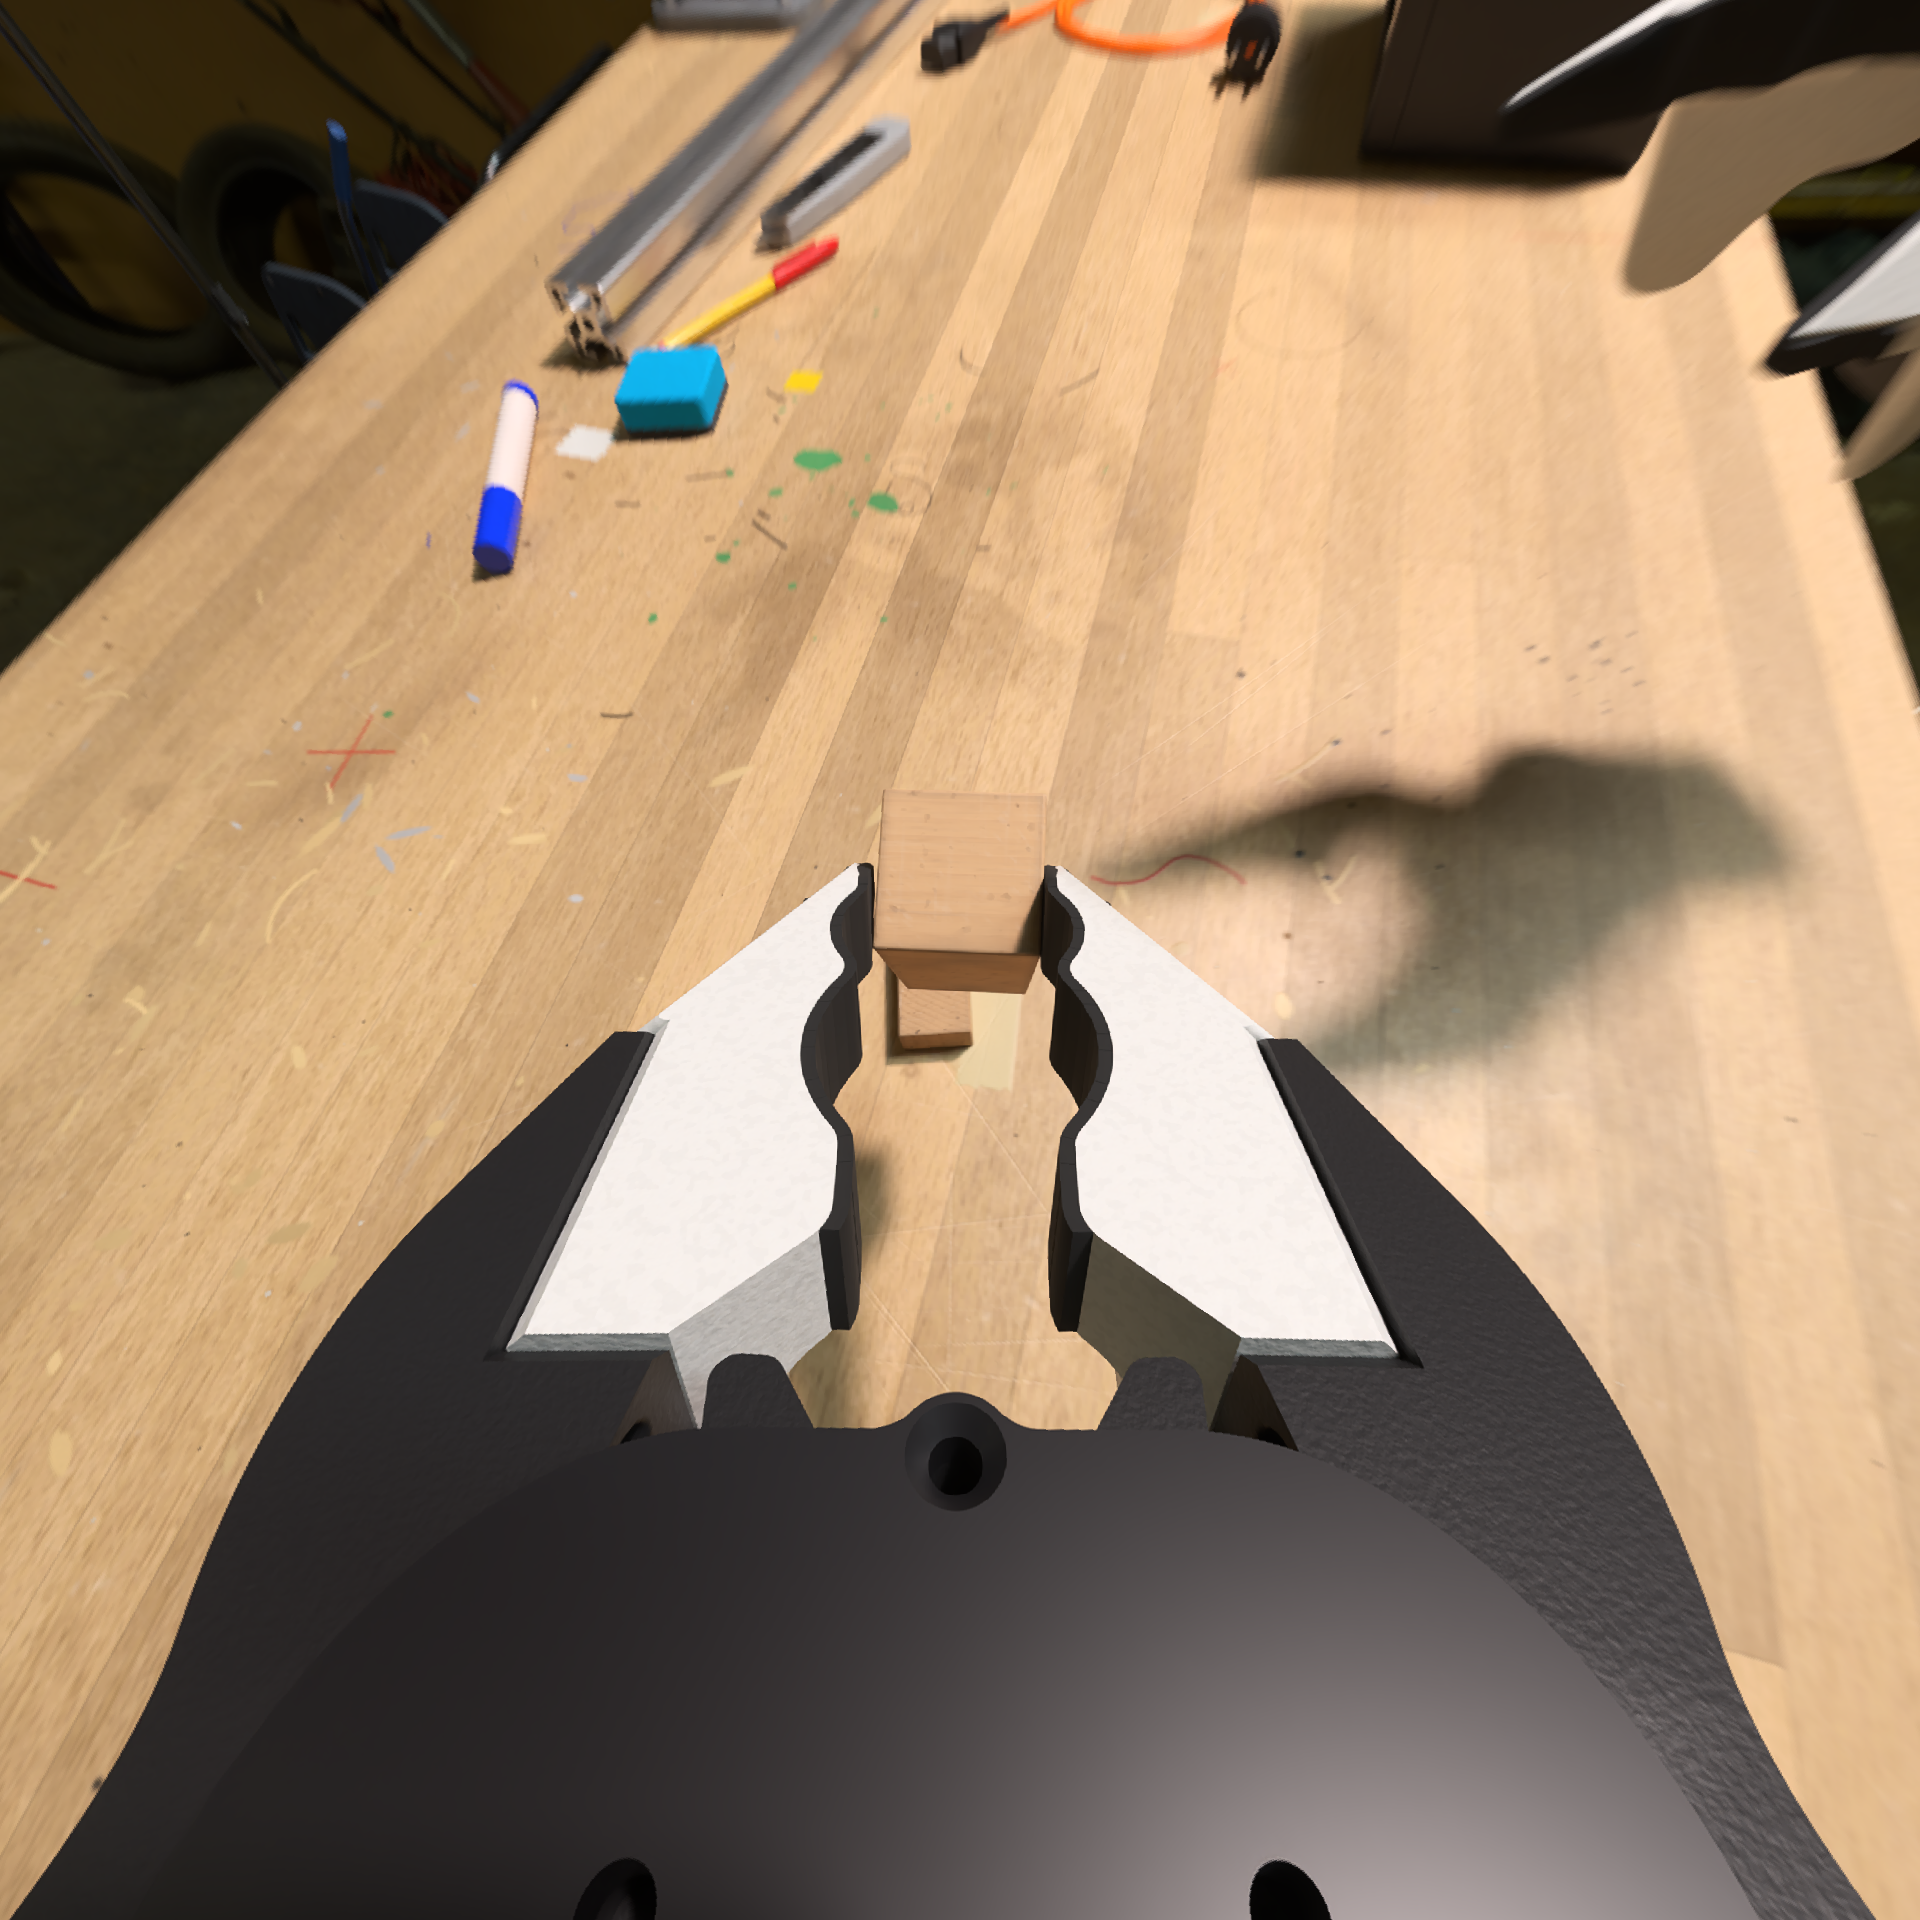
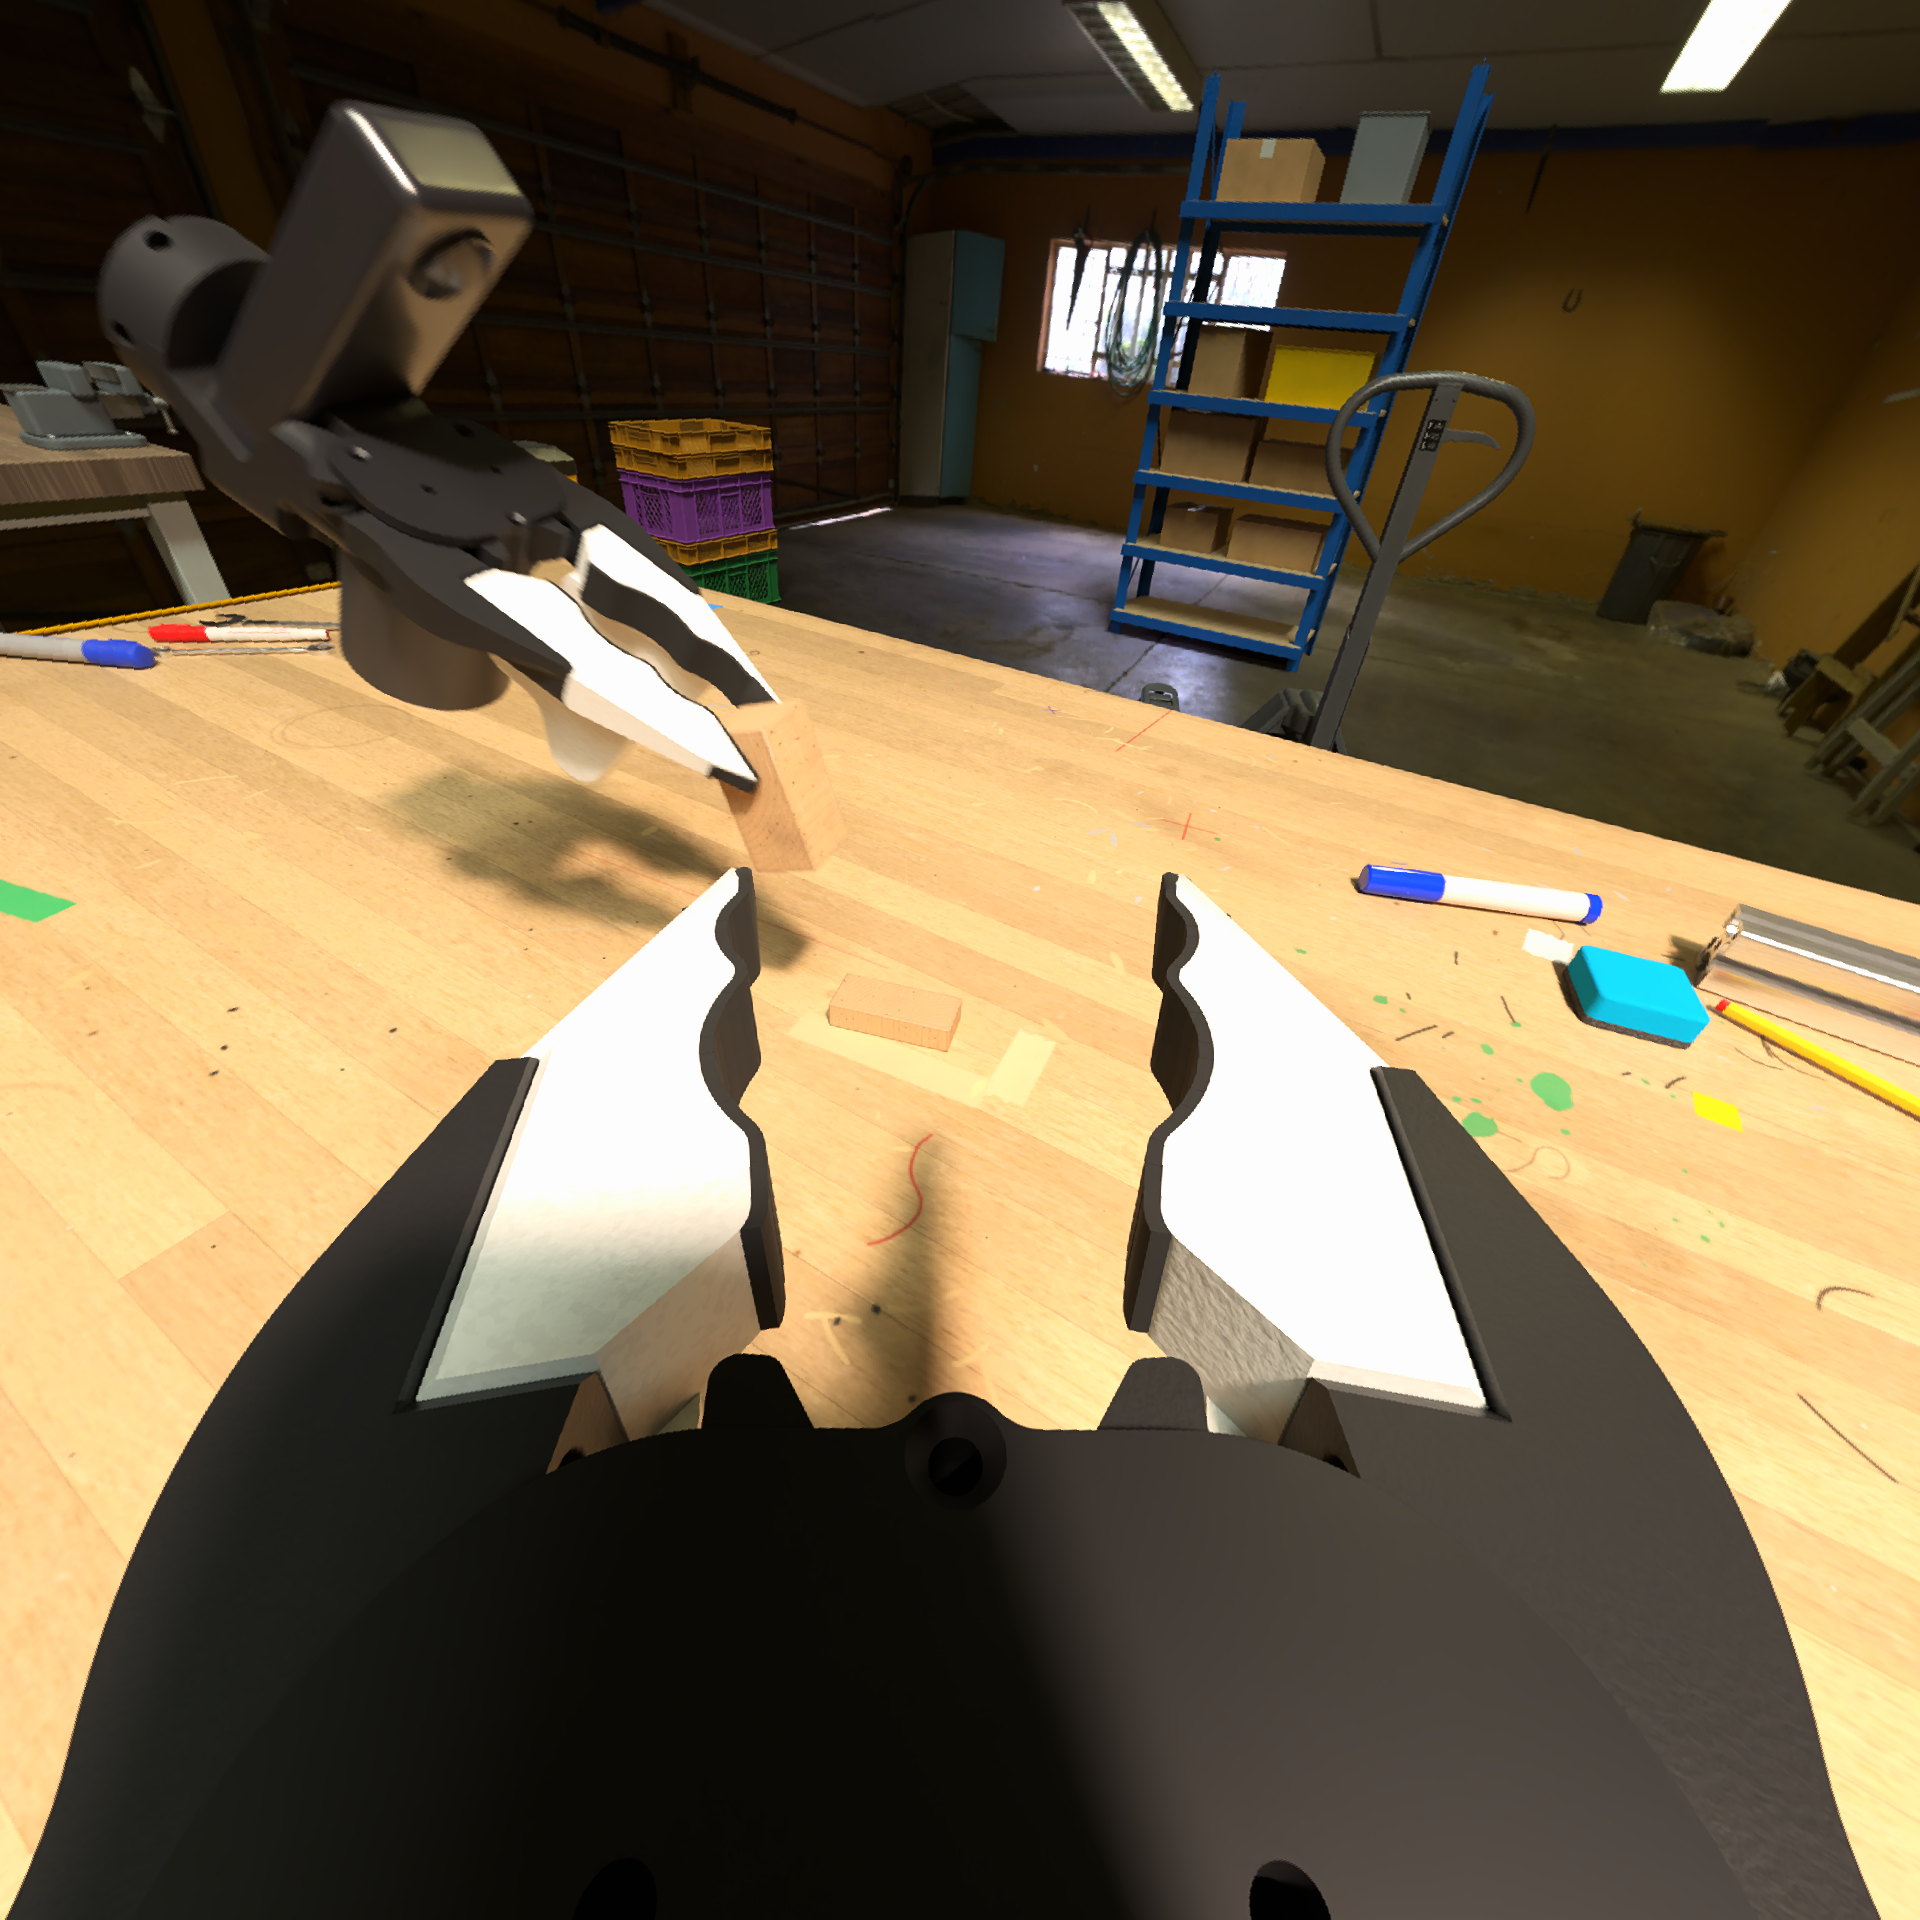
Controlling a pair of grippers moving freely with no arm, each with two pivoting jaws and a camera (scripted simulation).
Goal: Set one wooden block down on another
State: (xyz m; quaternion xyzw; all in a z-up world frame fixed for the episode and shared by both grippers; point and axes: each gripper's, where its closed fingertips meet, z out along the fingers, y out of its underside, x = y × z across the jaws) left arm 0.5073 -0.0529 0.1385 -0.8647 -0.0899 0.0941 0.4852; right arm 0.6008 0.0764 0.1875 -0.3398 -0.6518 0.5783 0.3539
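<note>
My left gripper (image 1: 958,883) is shut on a wooden block (image 1: 958,878) and holds it in the air above the workbench. A second, flat wooden block (image 1: 933,1021) lies on the bench just below and a little nearer than the held one. In the right wrist view the left gripper (image 2: 750,750) holds its block (image 2: 790,795) tilted, above and to the left of the flat block (image 2: 896,1010). My right gripper (image 2: 954,883) is open and empty, hovering above the bench with the flat block showing between its fingers. It shows at the top right of the left wrist view (image 1: 1787,197).
On the wooden workbench (image 1: 1351,520) lie a blue marker (image 1: 506,476), a cyan eraser (image 1: 670,389), a yellow pencil (image 1: 750,293), aluminium bars (image 1: 717,177) and an orange cable (image 1: 1122,26). Blue shelving (image 2: 1288,364) and a pallet jack (image 2: 1392,540) stand beyond the bench edge.
</note>
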